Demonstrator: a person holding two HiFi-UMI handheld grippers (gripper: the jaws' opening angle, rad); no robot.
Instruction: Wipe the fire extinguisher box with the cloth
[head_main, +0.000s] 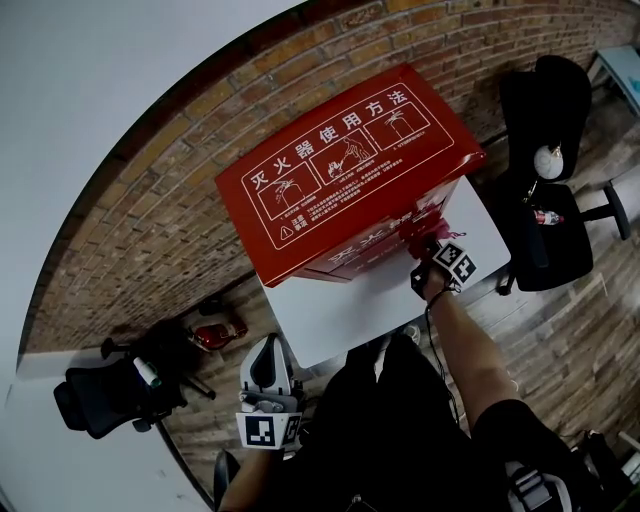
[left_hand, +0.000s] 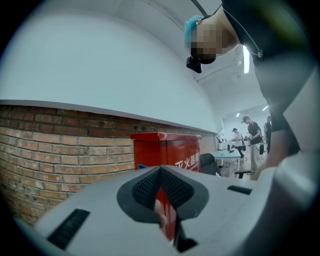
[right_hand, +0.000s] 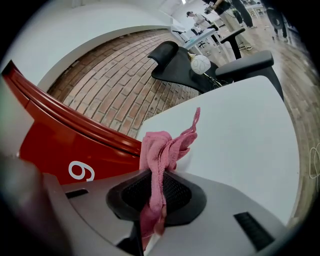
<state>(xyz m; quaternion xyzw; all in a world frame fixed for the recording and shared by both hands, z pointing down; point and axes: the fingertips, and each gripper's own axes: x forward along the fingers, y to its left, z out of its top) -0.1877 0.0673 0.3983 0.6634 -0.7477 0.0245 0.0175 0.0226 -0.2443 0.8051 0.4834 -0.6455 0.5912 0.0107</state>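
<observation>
The red fire extinguisher box lies on a white table, its lid printed with white instruction panels. My right gripper is at the box's front face near the right corner, shut on a pink cloth that rests against the red front. In the right gripper view the cloth bunches out of the closed jaws of the right gripper, just beside the box and above the table. My left gripper hangs low, off the table's near-left edge, shut and holding nothing. In the left gripper view the left gripper faces the distant box.
A black office chair with a bottle and a white object on it stands right of the table. Another black chair and a red item sit on the floor at the left. A brick wall runs behind the box. People stand far off.
</observation>
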